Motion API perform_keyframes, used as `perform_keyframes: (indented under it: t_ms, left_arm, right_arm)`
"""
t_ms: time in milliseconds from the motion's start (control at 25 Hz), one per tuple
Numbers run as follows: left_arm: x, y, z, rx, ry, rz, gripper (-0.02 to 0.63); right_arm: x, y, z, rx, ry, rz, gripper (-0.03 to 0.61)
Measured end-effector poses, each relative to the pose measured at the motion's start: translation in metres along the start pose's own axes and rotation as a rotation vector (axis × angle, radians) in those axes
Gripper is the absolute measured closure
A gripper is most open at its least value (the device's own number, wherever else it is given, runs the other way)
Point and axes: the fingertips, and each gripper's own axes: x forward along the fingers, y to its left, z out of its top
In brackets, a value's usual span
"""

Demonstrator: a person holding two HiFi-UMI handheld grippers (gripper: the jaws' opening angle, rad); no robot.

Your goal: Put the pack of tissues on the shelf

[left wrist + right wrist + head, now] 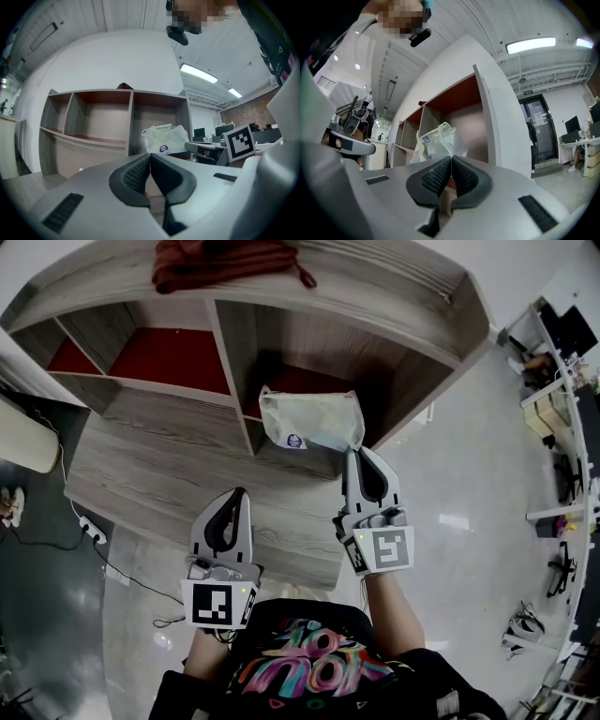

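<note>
The pack of tissues (pixel 311 419) is a pale, crinkly plastic pack with a small blue round label. It hangs in front of the right-hand compartment of the wooden shelf (pixel 234 362). My right gripper (pixel 356 452) is shut on the pack's near right corner, and the pack (pixel 436 140) rises just past its jaw tips. My left gripper (pixel 241 493) is shut and holds nothing, lower and to the left, over the shelf's bottom board. From the left gripper (pixel 150 155) the pack (pixel 165 139) shows ahead to the right.
A red cloth (pixel 230 262) lies on top of the shelf. The shelf has red back panels and a divider (pixel 230 371) left of the pack. A power strip and cable (pixel 91 531) lie on the floor at left. Desks and chairs (pixel 562 381) stand at far right.
</note>
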Motion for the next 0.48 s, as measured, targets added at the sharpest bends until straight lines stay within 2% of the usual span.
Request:
perform_keyframes:
  t_ms: [480]
  left_arm:
    - [0.006, 0.004, -0.013, -0.017, 0.024, -0.010, 0.589]
  right_arm:
    - [0.022, -0.009, -0.038, 0.013, 0.061, -0.051, 0.561]
